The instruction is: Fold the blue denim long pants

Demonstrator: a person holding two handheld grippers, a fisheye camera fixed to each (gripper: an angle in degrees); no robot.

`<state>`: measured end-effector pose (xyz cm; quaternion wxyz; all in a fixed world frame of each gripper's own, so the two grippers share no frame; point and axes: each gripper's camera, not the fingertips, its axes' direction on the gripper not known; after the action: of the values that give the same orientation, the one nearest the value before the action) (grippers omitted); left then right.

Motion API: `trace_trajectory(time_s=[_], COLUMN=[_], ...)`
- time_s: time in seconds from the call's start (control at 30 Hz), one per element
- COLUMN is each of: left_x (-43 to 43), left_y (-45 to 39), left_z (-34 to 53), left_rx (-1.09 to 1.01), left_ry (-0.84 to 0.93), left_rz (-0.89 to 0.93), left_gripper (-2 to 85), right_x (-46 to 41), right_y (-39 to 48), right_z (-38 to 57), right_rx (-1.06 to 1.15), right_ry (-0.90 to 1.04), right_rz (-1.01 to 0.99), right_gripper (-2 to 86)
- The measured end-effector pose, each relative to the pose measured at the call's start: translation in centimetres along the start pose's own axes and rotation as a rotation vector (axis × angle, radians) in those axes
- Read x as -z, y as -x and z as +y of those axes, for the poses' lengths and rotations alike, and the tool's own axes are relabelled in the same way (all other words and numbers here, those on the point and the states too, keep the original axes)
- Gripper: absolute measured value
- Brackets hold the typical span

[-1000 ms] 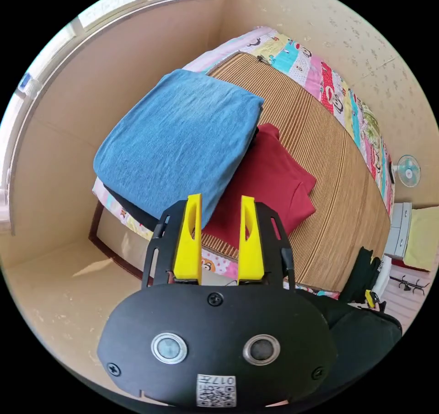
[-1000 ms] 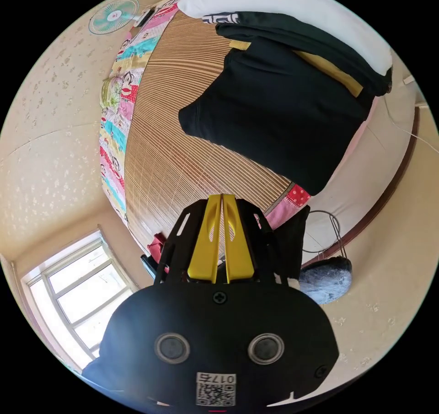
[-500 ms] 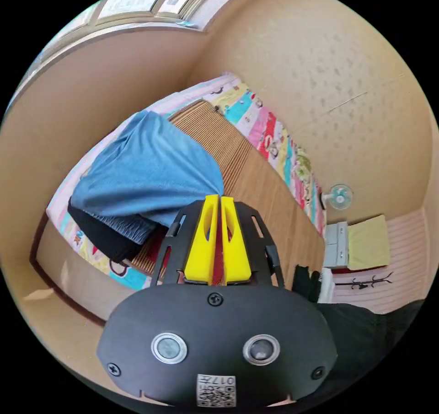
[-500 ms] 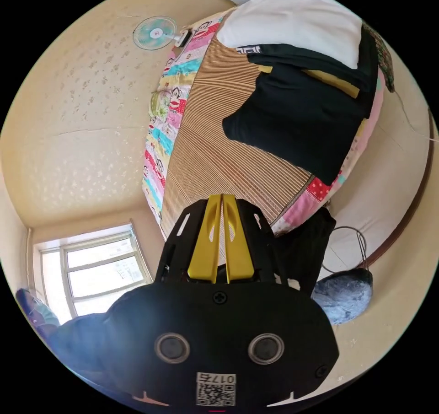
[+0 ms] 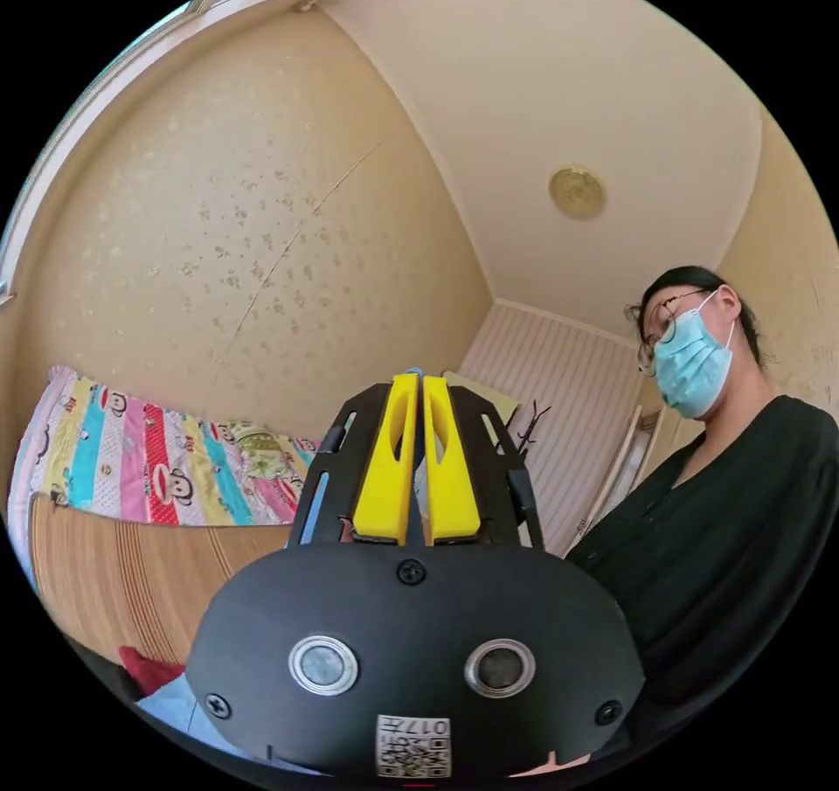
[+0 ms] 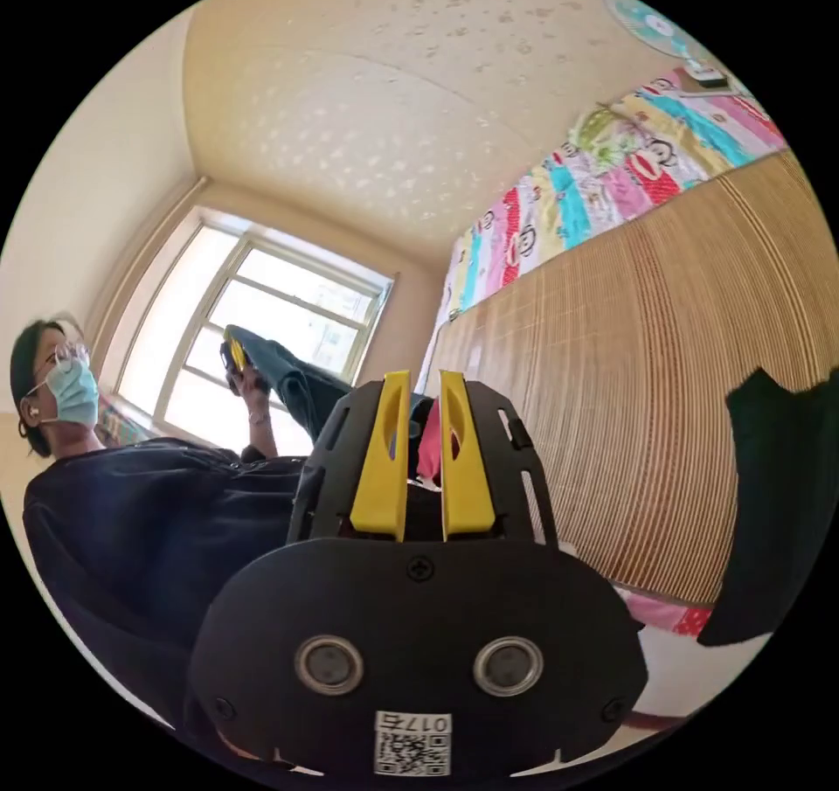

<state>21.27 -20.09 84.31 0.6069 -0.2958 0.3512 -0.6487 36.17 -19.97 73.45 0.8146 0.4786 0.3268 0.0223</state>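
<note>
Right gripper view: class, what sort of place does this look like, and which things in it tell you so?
Most likely a bedroom in a home. A bed carries a woven mat over a colourful cartoon-print sheet, a window lets in daylight, and a dark garment lies on the mat.

A small printed code sticker [image 5: 413,745] sits low on each gripper's black housing; its characters are too small to make out.

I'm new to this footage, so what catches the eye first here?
In the right gripper view, the person's raised hand lifts the denim pants in front of the window. The striped mat spreads wide at right, with a bright cartoon sheet along its far edge. In the left gripper view, the left gripper points up at the ceiling.
</note>
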Motion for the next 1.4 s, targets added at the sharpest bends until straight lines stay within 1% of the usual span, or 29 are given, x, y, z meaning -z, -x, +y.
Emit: trace_trajectory(time_s=[0.1, 0.13, 0.17, 0.23, 0.27, 0.3, 0.37, 0.5, 0.57, 0.6, 0.63, 0.67, 0.7, 0.73, 0.8, 0.83, 0.87, 0.9, 0.97, 1.0, 1.03, 1.07, 1.1, 1.17, 1.2, 1.27, 1.33, 1.37, 1.4], left_x=[-4.1, -5.0, -6.6, -8.6, -10.0, -11.4, -14.0, -20.5, -22.8, -23.7, -23.8, -23.6, -23.1, -22.9, -22.3, -22.3, -22.1, -21.9, -22.7, -24.3, -25.4, -28.1, -31.1, -35.6, -38.3, -41.7, -43.9, -44.7, -45.0], left_y=[-5.1, -6.1, -8.2, -11.2, -12.9, -14.4, -16.5, -20.0, -19.9, -19.3, -18.9, -18.0, -16.8, -16.0, -11.4, -10.1, -8.1, -6.9, -6.4, -6.6, -6.9, -7.7, -8.6, -10.0, -10.7, -11.7, -12.1, -12.1, -11.6], left_z=[1.4, 1.8, 2.5, 3.9, 4.8, 5.9, 8.2, 15.3, 18.2, 20.0, 20.8, 22.3, 23.9, 24.6, 28.4, 29.5, 31.8, 33.8, 36.1, 37.0, 37.4, 38.1, 38.8, 39.6, 40.0, 40.5, 41.3, 41.9, 42.3], left_rx=[-0.013, -0.018, -0.036, -0.077, -0.108, -0.129, -0.147, -0.157, -0.122, -0.098, -0.092, -0.097, -0.099, -0.091, 0.03, 0.078, 0.143, 0.162, 0.148, 0.128, 0.117, 0.092, 0.065, 0.029, 0.009, -0.04, -0.11, -0.159, -0.154], left_ry=[-0.023, -0.012, 0.006, 0.017, 0.041, 0.079, 0.146, 0.312, 0.387, 0.43, 0.445, 0.464, 0.49, 0.509, 0.635, 0.676, 0.75, 0.789, 0.843, 0.876, 0.884, 0.884, 0.874, 0.854, 0.844, 0.842, 0.893, 0.924, 0.942], left_rz=[0.164, 0.199, 0.276, 0.405, 0.498, 0.582, 0.656, 0.815, 0.843, 0.805, 0.767, 0.651, 0.52, 0.455, 0.119, 0.012, -0.207, -0.401, -0.532, -0.525, -0.498, -0.407, -0.28, -0.112, -0.043, 0.027, -0.042, -0.085, -0.085], left_gripper=[-1.0, -1.0, -1.0, -0.9, -0.9, -0.9, -0.9, -0.9, -0.9, -0.9, -0.9, -0.8, -0.7, -0.6, 0.0, 0.5, 1.7, 5.8, 9.5, 10.9, 11.5, 12.7, 14.1, 15.9, 16.2, 17.5, 18.0, 17.3, 16.1], right_x=[-5.3, -7.3, -9.0, -11.4, -12.4, -12.8, -13.4, -15.1, -15.2, -14.9, -14.1, -13.3, -12.7, -11.5, -9.5, -8.5, -8.2, -8.4, -10.8, -12.0, -14.9, -18.2, -20.1, -28.3, -30.3, -37.5, -40.9, -42.0, -42.6], right_y=[2.9, 3.9, 4.7, 4.2, 2.5, 1.4, -4.1, -10.6, -13.7, -14.4, -15.8, -17.4, -18.0, -18.8, -18.8, -18.0, -16.6, -15.7, -10.9, -9.6, -7.1, -5.0, -4.0, -0.3, 0.4, 1.5, 0.6, -0.8, -1.5], right_z=[-0.1, 0.4, 1.1, 1.6, 1.4, 1.2, 0.9, 0.5, 0.4, 0.4, 0.7, 1.6, 2.0, 2.6, 3.0, 3.0, 2.8, 2.8, 2.8, 2.9, 3.4, 4.1, 4.5, 6.8, 7.5, 10.4, 11.6, 11.9, 12.0], right_rx=[0.177, 0.239, 0.285, 0.263, 0.168, 0.129, -0.018, -0.157, -0.182, -0.178, -0.192, -0.224, -0.232, -0.231, -0.191, -0.137, -0.071, -0.033, 0.152, 0.199, 0.3, 0.405, 0.461, 0.727, 0.785, 0.955, 0.929, 0.906, 0.898], right_ry=[0.18, 0.239, 0.267, 0.281, 0.286, 0.284, 0.204, 0.078, -0.106, -0.161, -0.281, -0.404, -0.462, -0.54, -0.582, -0.573, -0.542, -0.524, -0.434, -0.409, -0.359, -0.312, -0.284, -0.117, -0.071, 0.079, 0.08, 0.1, 0.121], right_rz=[-0.151, -0.155, -0.077, 0.09, 0.101, 0.041, -0.322, -0.646, -0.865, -0.902, -0.954, -0.985, -0.987, -0.95, -0.797, -0.654, -0.497, -0.42, -0.071, 0.011, 0.151, 0.252, 0.298, 0.456, 0.488, 0.559, 0.633, 0.623, 0.614], right_gripper=[13.4, 15.7, 17.8, 20.1, 21.2, 21.2, 20.8, 16.6, 11.5, 10.6, 8.8, 7.6, 6.9, 5.7, 3.9, 2.8, 1.8, 1.5, 0.8, 0.8, 1.2, 1.5, 1.6, 1.8, 1.8, 1.3, 1.2, 1.2, 1.2])
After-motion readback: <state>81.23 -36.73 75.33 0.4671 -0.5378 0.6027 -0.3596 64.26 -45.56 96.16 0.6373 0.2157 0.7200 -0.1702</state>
